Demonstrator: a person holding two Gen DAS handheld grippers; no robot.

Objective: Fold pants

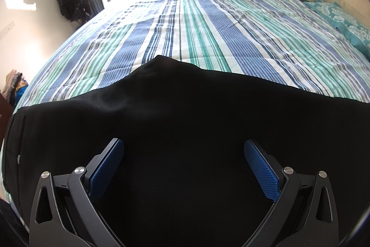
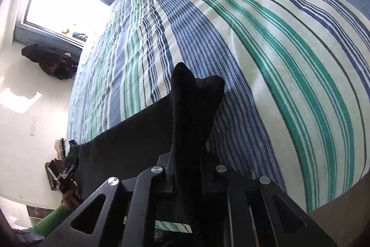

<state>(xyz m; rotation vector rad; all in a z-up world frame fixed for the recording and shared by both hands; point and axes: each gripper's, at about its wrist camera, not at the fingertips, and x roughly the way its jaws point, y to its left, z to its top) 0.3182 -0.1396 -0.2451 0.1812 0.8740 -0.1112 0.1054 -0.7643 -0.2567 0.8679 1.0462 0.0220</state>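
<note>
Two grippers are in use over one pair of black pants, a smooth matte fabric with soft low wrinkles, spread along the near edge of a bed whose cover is woven cotton in blue, teal and white stripes. In the left wrist view the left gripper has its jaws spread wide, and its fingers carry blue pads with a fine knurled grid set in black angular frames with round silver pivot pins. The pants fill the whole gap between those fingers and run on past them to both sides; nothing is pinched, and whether the fingertips touch the cloth cannot be told. The far edge of the garment rises to a blunt peak at centre, and a flat band with seams lies at the left. In the right wrist view the right gripper is closed tight on a bunched fold of the pants, which stands up between its fingers in two rounded lobes, clear of the bed cover. From that clamped bunch a flat dark panel stretches away to the left towards the other gripper, small at the frame edge and held by a hand with a green sleeve. Teal floral pillows lie at the bed's head
</note>
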